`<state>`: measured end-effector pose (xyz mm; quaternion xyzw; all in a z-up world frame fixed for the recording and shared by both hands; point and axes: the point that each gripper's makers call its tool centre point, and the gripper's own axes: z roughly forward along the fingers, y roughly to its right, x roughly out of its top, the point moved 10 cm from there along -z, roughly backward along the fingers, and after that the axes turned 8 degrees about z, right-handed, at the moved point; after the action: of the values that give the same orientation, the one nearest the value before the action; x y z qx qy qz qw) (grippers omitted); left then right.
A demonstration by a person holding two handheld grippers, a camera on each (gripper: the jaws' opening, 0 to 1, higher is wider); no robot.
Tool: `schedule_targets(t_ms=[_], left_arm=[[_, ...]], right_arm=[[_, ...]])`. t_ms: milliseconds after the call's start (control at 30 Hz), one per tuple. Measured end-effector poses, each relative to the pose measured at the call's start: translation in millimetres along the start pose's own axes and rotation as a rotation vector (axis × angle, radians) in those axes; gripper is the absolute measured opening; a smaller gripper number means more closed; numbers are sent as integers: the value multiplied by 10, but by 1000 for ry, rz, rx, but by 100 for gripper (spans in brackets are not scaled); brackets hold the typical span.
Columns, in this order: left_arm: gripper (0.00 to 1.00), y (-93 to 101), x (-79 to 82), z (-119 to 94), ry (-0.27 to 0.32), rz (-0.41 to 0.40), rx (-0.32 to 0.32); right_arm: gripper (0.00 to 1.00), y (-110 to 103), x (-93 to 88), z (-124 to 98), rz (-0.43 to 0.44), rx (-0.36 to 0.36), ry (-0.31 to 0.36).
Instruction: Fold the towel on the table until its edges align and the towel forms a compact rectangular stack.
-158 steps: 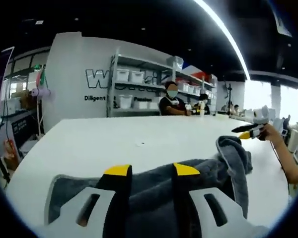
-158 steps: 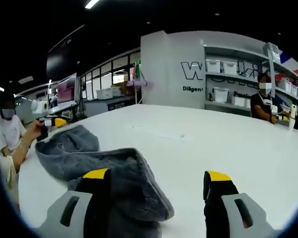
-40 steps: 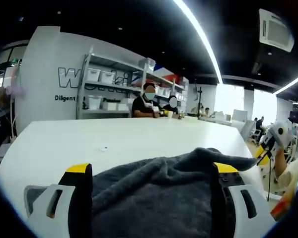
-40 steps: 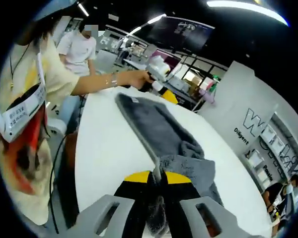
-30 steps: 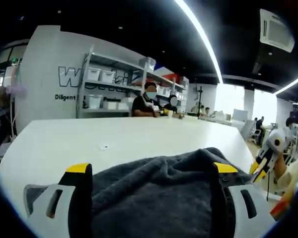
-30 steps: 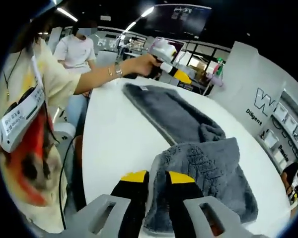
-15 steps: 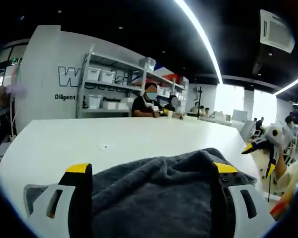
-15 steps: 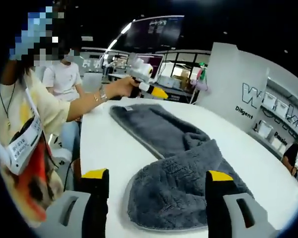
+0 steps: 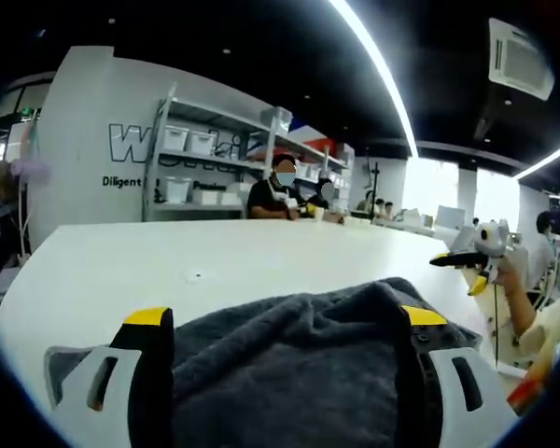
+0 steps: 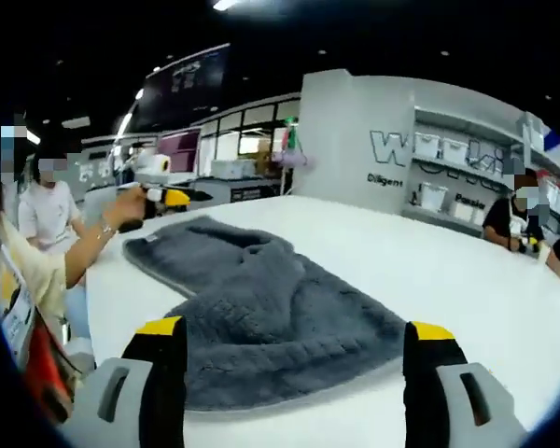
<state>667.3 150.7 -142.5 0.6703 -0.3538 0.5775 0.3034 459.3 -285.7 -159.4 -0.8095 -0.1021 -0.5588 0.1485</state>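
Observation:
A grey towel (image 10: pixel 271 313) lies partly folded on the white table (image 10: pixel 448 275), one layer lapped over the other, with a lumpy ridge across its middle. My right gripper (image 10: pixel 294 334) is open just short of the towel's near edge, its jaws wide apart and holding nothing. In the left gripper view the towel (image 9: pixel 289 355) spreads between the wide jaws of my left gripper (image 9: pixel 285 322), which is open at the towel's other end. The left gripper (image 10: pixel 168 197) also appears in a hand at the towel's far corner, and the right gripper (image 9: pixel 462 260) hovers at the right above the table edge.
Bare white table (image 9: pixel 215 257) stretches beyond the towel. Shelves with white bins (image 9: pixel 196 163) and seated people (image 9: pixel 280 191) are at the far end. A person's arm (image 10: pixel 84 243) and body stand at the table's left edge in the right gripper view.
My right gripper let go of the towel edge it pinched, opened wide and swung back above the table. The freed layer now lies flat. The left gripper has stayed still.

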Motion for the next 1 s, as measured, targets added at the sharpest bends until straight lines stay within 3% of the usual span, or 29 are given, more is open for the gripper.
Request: schedule_targets(t_ms=[100, 333, 400, 533, 700, 867, 1000], left_arm=[[97, 1, -7, 2, -2, -1, 0], [97, 34, -21, -1, -9, 7, -7], [97, 42, -23, 1, -12, 8, -9], [97, 45, -20, 2, -12, 8, -11], [97, 35, -4, -5, -9, 10, -8], [97, 32, 9, -4, -8, 12, -9], [97, 39, 5, -9, -9, 11, -8]], right_arm=[[83, 185, -59, -2, 81, -42, -15], [58, 534, -167, 79, 332, -3, -6], [55, 655, -195, 135, 399, -16, -26], [51, 835, -221, 236, 449, -36, -55], [40, 1010, -258, 344, 623, -1, -49], [32, 1095, -290, 461, 673, 11, -59], [13, 1103, -289, 534, 689, -13, -50]])
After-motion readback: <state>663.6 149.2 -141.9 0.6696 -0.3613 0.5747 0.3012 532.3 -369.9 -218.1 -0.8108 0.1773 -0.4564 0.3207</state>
